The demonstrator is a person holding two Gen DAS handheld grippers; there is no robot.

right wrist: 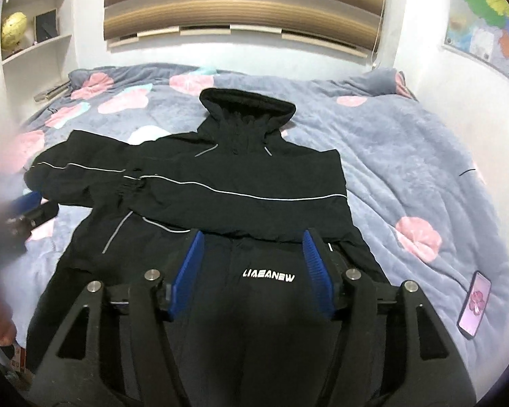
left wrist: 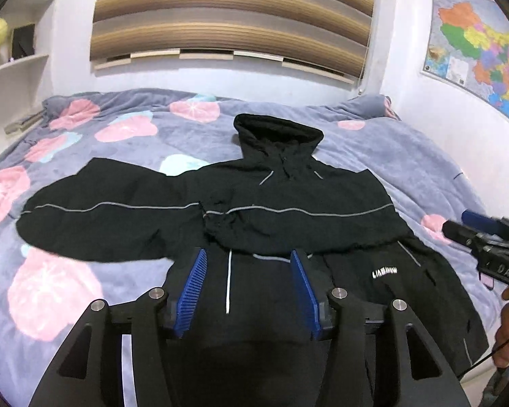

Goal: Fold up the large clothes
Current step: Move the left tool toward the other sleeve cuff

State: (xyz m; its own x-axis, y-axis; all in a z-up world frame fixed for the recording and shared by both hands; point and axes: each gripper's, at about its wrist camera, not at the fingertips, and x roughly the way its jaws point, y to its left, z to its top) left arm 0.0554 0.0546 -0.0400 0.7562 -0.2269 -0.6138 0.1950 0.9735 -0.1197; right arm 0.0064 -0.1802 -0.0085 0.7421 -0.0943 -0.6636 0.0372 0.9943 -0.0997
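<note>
A: Where is the garment?

B: The black hooded jacket with thin grey piping point(left wrist: 288, 203) lies face up on the grey-blue fleece blanket with pink flowers point(left wrist: 51, 288), hood toward the striped window blind point(left wrist: 234, 17). One sleeve is folded across the chest; the other lies out flat to the side.

A: And the grippers?

B: Both hang above the lower body. The left gripper point(left wrist: 249, 291) has its blue ribbed fingers point(left wrist: 191, 291) apart with nothing between them; the right gripper point(right wrist: 251, 271) is the same.

A: Next move?

B: Probably the flat sleeve. Pinch it at the cuff, carry it low across the chest, and lay it square over the first.

A: Any difference between views?

B: Only the right wrist view shows the whole phone with a pink floral screen point(right wrist: 475, 305); the left shows more of the coloured wall map point(left wrist: 475, 44).
</note>
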